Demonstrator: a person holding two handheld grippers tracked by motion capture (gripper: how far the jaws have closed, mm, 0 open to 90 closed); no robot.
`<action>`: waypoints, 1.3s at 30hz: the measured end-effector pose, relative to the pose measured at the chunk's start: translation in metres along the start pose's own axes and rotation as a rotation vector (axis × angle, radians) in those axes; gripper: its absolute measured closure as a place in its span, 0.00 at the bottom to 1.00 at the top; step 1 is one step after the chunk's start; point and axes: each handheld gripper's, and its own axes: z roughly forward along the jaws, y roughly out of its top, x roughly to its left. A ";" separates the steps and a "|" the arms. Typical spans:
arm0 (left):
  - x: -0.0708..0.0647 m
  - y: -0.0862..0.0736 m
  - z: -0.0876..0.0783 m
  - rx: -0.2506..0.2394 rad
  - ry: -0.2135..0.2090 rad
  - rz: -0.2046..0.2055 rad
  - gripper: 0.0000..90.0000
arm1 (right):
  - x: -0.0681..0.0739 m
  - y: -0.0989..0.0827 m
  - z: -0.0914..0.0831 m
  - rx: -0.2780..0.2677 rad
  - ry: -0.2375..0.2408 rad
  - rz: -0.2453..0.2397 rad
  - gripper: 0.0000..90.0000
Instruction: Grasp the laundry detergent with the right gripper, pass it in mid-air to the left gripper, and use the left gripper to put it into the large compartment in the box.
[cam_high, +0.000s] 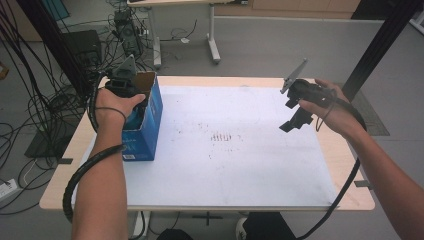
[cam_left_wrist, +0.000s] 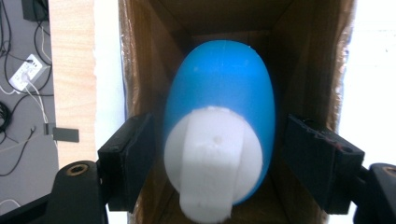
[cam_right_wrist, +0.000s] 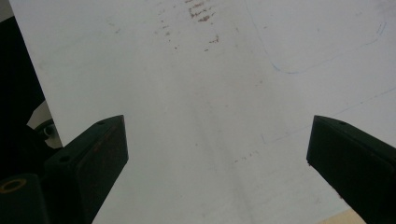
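1. High view: even, bright daylight; soft shadows on the tabletop (cam_high: 240, 165).
2. Left gripper view: white cap (cam_left_wrist: 212, 158) blurred and overexposed; carton (cam_left_wrist: 299, 56) interior dim.
3. Right gripper view: flat, washed-out light, slightly soft.

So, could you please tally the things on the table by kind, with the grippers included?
Blue cardboard box: 1
Blue and white bottle, inside the box: 1
White mat on the table: 1
Grippers, left gripper and right gripper: 2
Total: 5
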 end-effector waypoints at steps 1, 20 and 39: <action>0.000 0.000 -0.001 0.000 0.002 0.002 0.28 | -0.001 0.000 0.000 0.001 -0.001 -0.001 0.06; -0.022 -0.012 -0.042 -0.065 -0.033 0.072 0.17 | -0.003 0.004 0.002 0.009 0.002 0.009 0.06; -0.100 -0.005 -0.066 -0.109 -0.078 0.243 0.12 | -0.020 0.012 -0.009 0.028 -0.011 0.013 0.06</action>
